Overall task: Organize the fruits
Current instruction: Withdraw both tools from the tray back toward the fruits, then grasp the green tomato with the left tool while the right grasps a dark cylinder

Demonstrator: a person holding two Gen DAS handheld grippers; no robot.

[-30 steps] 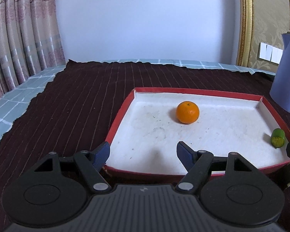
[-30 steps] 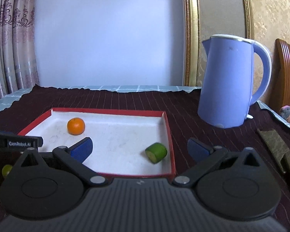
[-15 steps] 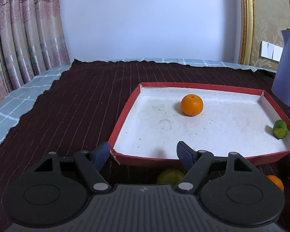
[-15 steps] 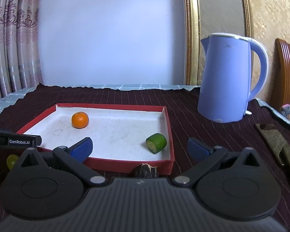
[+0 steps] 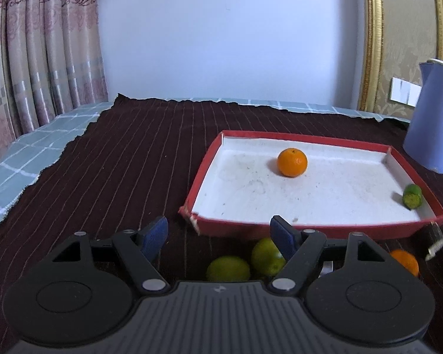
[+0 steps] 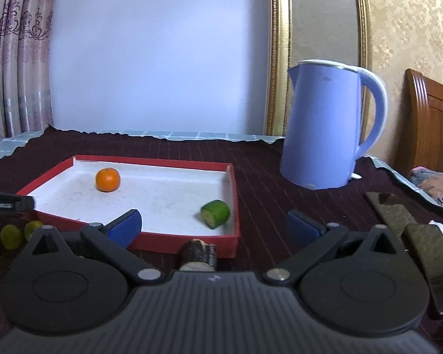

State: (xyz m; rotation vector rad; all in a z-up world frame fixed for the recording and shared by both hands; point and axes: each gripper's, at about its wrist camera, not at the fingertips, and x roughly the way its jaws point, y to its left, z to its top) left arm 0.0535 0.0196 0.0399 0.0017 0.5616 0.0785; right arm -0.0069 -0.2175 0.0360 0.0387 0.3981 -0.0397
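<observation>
Both grippers pulled back from the tray, empty.

Left view: the left gripper has backed off, fingers apart, uncovering two green fruits and an orange fruit outside the red tray. Right view: the right gripper, also spread, now shows a brown log-like piece below; the orange and green piece sit inside the tray.
</observation>
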